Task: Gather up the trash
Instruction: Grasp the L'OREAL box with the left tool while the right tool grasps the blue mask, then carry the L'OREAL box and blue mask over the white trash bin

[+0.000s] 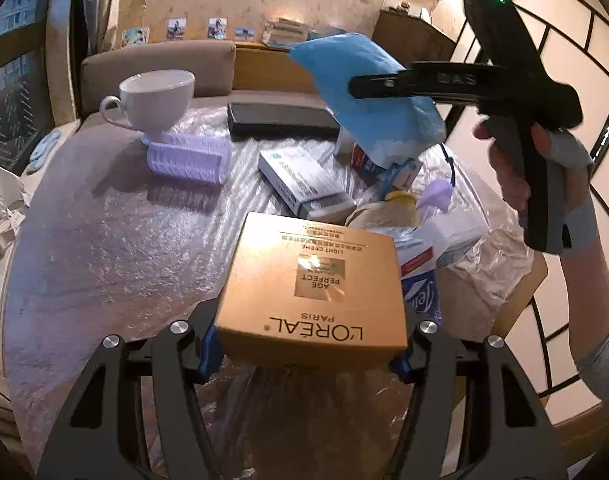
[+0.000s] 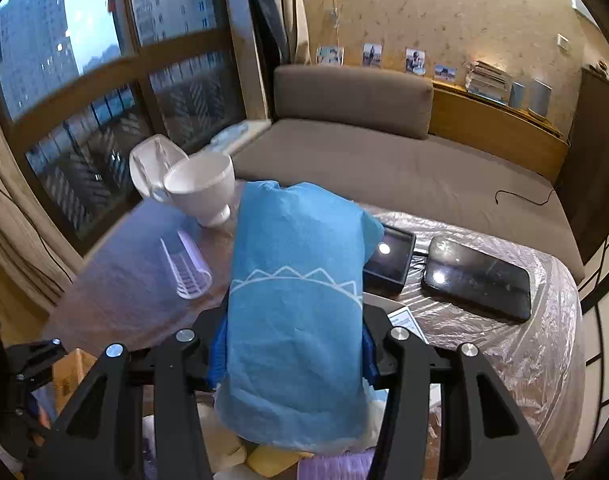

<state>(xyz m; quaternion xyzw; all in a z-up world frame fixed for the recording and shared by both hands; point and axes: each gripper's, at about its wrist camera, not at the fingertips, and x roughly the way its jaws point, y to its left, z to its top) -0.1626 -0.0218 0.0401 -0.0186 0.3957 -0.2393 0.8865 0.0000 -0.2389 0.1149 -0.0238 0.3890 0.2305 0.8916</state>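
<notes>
My left gripper is shut on a gold L'Oréal carton, its blue pads pressing the two sides, and the carton is held above the film-covered round table. My right gripper is shut on a soft blue packet printed with a white crown-like line. In the left wrist view that blue packet hangs high above the table at the upper right, with a hand gripping the tool's handle. A heap of trash lies under it: small boxes, wrappers, a yellow piece and a lilac piece.
A white cup stands at the back left beside a lilac ribbed holder. A flat black case, a white-and-blue box, a black cube and a dark slab lie on the table. A brown sofa is behind.
</notes>
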